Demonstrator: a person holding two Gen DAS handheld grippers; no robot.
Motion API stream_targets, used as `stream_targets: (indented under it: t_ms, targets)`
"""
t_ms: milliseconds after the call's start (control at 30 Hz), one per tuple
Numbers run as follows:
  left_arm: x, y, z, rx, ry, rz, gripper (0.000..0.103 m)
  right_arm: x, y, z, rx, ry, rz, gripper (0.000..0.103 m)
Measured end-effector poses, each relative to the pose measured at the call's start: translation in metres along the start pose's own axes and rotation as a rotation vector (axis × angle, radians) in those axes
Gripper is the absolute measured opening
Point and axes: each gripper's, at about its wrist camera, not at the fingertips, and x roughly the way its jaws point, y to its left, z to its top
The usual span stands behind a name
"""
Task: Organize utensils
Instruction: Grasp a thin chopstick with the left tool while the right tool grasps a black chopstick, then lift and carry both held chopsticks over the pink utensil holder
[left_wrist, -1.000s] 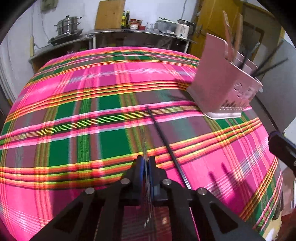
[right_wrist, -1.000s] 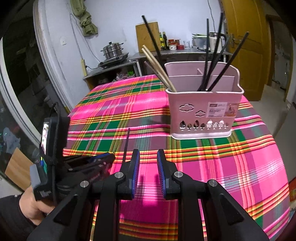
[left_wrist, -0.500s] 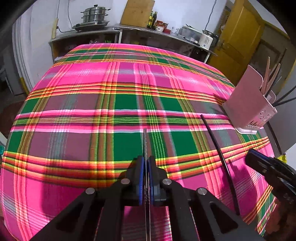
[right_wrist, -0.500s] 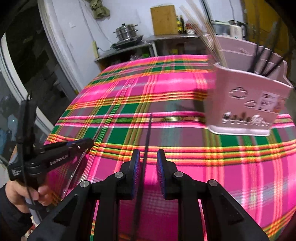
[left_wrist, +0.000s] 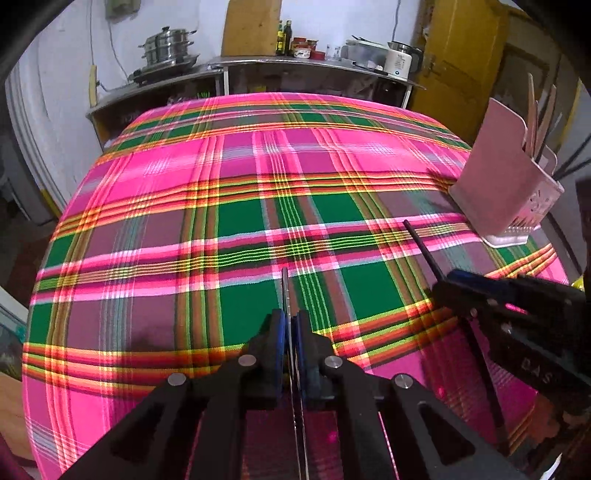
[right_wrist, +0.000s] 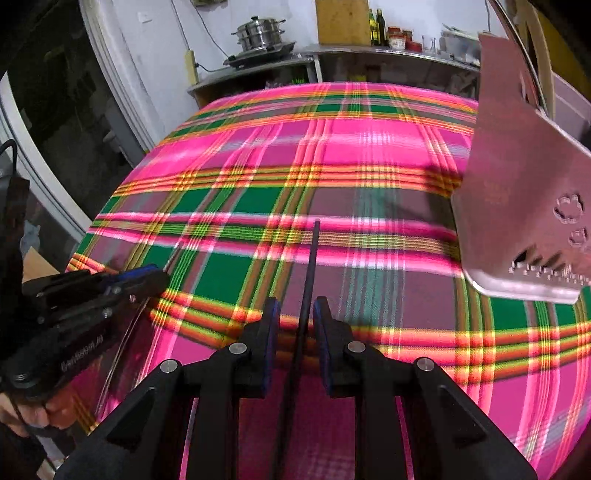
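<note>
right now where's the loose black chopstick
Flat on the plaid tablecloth, the black chopstick runs between the right gripper open jaws, left of the pink holder.

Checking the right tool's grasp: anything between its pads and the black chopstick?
Nothing visible. The black chopstick lies on the cloth in the gap of the right tool, pads apart on either side, not yet pressing.

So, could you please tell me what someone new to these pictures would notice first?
The bright pink, green and yellow plaid tablecloth fills both views. At its right edge stands a pale pink plastic utensil holder with chopsticks sticking up. In front, the left gripper is shut on a thin silvery metal chopstick, while a black chopstick lies between the open jaws of the right gripper.
</note>
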Motion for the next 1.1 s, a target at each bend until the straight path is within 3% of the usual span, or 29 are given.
stream_targets:
  t_ms: [133,233,400,633,1100]
  targets:
    - [0.0,-0.001,0.0,0.009,-0.005,0.007,0.006,0.005,0.005,0.007,-0.023,0.018,-0.03,0.018]
    - [0.0,-0.002,0.0,0.019,-0.002,0.011,0.006,0.008,0.007,0.008,-0.04,0.023,-0.068,0.008]
    - [0.002,0.0,0.004,0.011,0.012,-0.004,0.004,0.004,-0.001,0.012,0.008,0.037,-0.025,0.006]
    - [-0.008,0.01,0.009,-0.047,0.008,-0.067,0.004,-0.033,0.003,0.018,0.001,-0.043,0.012,0.005]
    - [-0.084,-0.001,0.038,-0.049,-0.142,-0.171,0.004,-0.117,0.003,0.033,0.022,-0.218,0.049,0.005]
